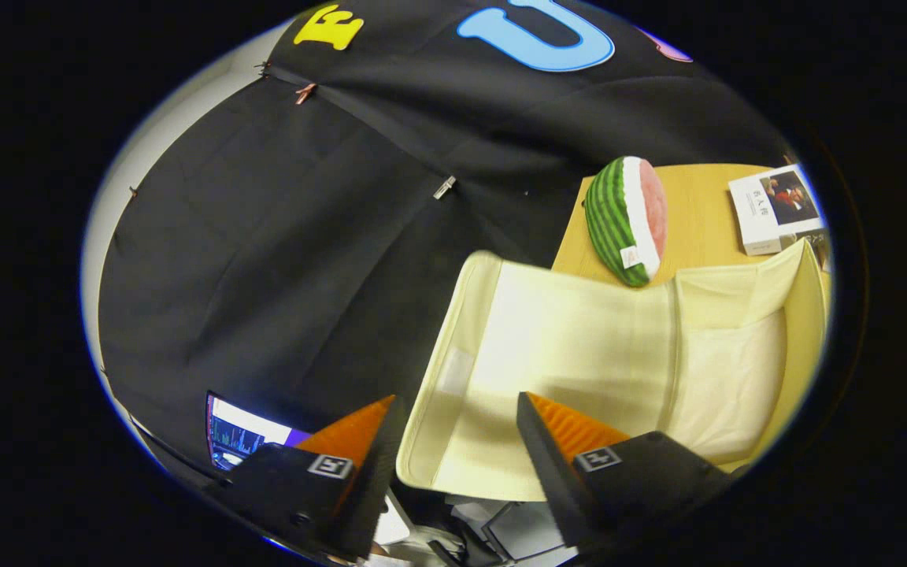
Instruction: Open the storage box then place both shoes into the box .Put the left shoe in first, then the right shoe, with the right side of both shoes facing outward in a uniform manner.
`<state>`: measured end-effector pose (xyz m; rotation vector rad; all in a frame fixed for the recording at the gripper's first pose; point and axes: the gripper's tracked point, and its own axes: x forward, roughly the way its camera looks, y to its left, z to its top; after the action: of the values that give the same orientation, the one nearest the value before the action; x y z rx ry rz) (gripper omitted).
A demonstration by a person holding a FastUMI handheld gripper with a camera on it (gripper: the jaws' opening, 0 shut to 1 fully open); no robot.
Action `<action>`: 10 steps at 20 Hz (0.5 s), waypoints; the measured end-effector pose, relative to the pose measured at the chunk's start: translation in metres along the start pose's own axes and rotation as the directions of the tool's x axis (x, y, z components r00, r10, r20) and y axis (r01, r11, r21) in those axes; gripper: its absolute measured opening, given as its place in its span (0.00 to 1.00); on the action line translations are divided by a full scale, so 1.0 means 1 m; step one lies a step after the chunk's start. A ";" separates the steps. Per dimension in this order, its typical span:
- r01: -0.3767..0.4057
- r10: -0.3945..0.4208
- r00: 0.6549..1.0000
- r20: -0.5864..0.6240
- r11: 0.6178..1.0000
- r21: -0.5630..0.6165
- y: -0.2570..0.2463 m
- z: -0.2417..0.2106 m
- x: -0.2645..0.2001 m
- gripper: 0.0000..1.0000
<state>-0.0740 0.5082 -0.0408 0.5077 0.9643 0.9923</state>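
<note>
Now the hand-held gripper (457,429), fingers wide apart and holding nothing, should swing the cream box lid (548,346) fully back before releasing.

wall: black cloth (280,260) pinned with clips, 9 to 12 o'clock | furniture: light wooden table (697,220), 2 o'clock | screen: lit monitor (245,437), 7 o'clock | strip: pale wall (119,181) behind cloth, 10 o'clock
</note>
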 end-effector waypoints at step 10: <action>0.347 -0.264 0.898 0.352 0.917 -0.198 -0.114 0.067 -0.158 0.98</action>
<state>0.0047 0.3188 -0.0212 0.2729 0.5894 0.7053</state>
